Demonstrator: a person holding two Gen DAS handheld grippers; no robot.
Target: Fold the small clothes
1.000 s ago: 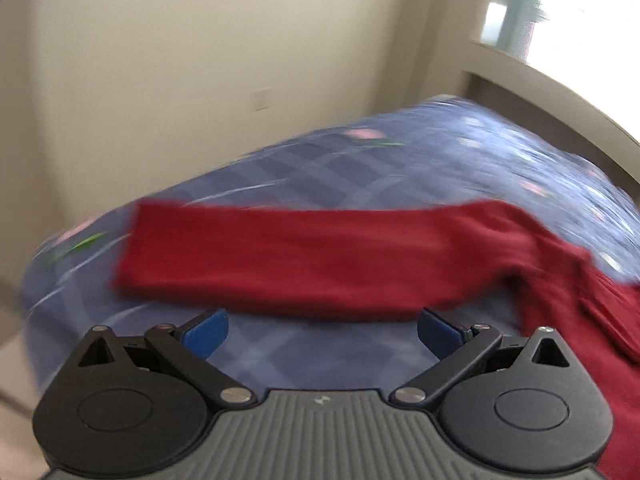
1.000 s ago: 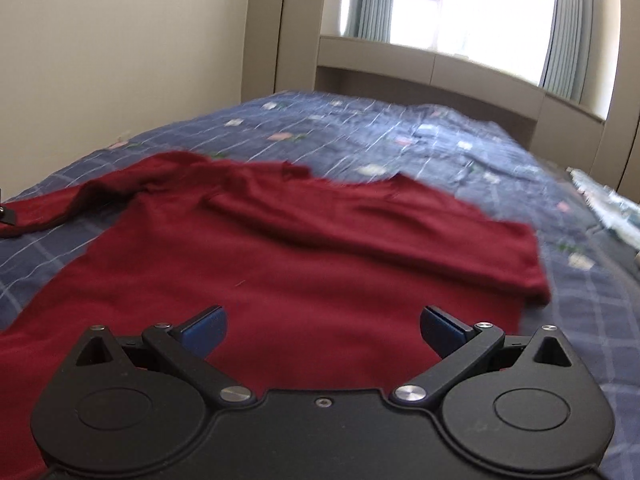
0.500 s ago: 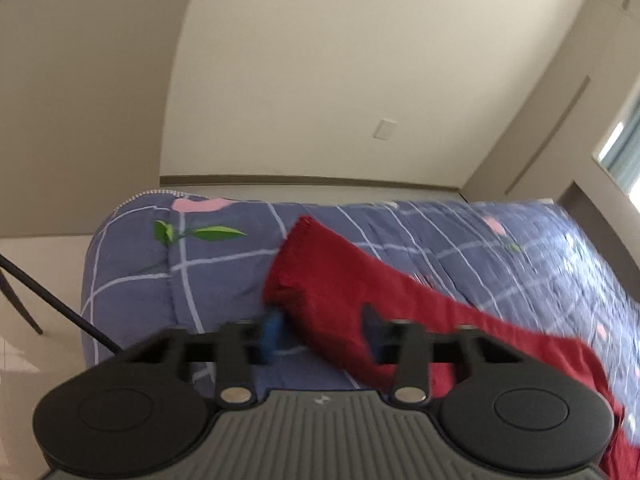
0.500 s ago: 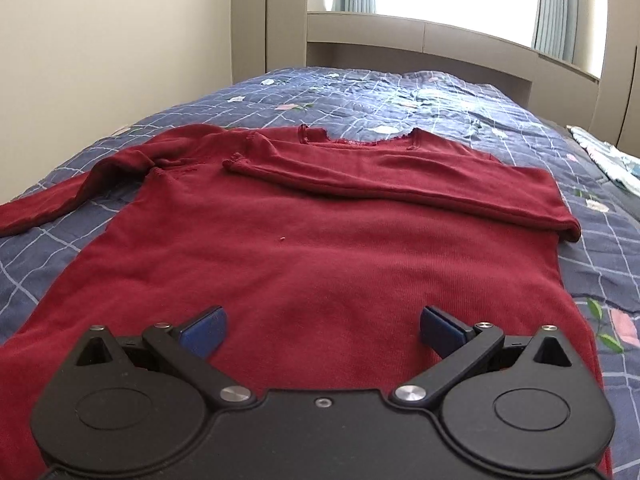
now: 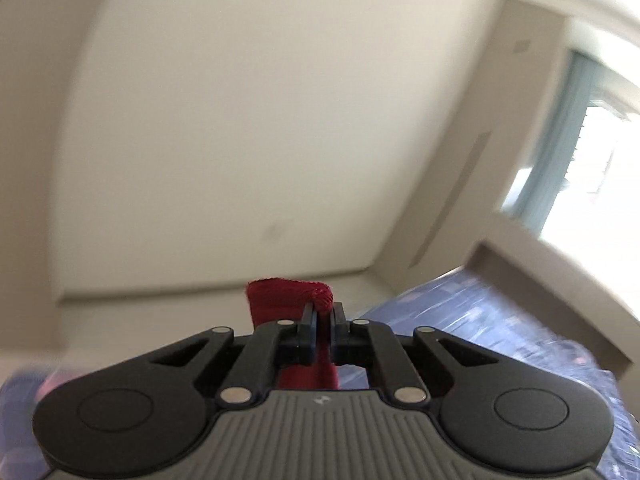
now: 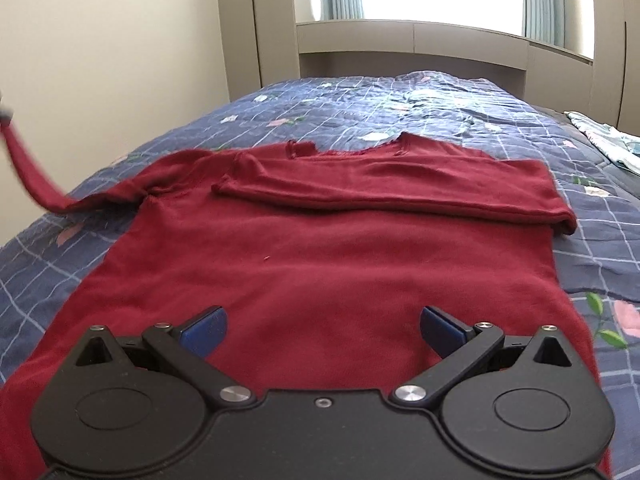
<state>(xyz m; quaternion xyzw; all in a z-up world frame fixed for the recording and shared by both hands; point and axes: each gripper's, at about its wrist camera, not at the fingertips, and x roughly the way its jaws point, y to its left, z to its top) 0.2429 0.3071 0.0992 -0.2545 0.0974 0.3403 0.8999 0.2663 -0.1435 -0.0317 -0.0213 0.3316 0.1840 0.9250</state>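
A dark red long-sleeved sweater [image 6: 320,264] lies flat on the bed. Its right sleeve is folded across the chest [image 6: 400,196]. Its left sleeve [image 6: 32,176] is lifted off the bed at the left edge of the right wrist view. My left gripper [image 5: 323,312] is shut on that sleeve's cuff [image 5: 280,296] and holds it up in the air, pointing at the wall. My right gripper [image 6: 320,326] is open and empty, hovering low over the sweater's lower body.
The bed has a blue checked quilt [image 6: 460,112] with flower prints. A headboard shelf [image 6: 412,44] and window stand at the far end. A pale cloth [image 6: 600,136] lies at the right edge. A beige wall [image 5: 240,120] runs along the left.
My left gripper closed on the left sleeve's cuff and lifted it off the quilt, tilting upward toward the wall. My right gripper stayed open and moved slightly closer over the sweater.
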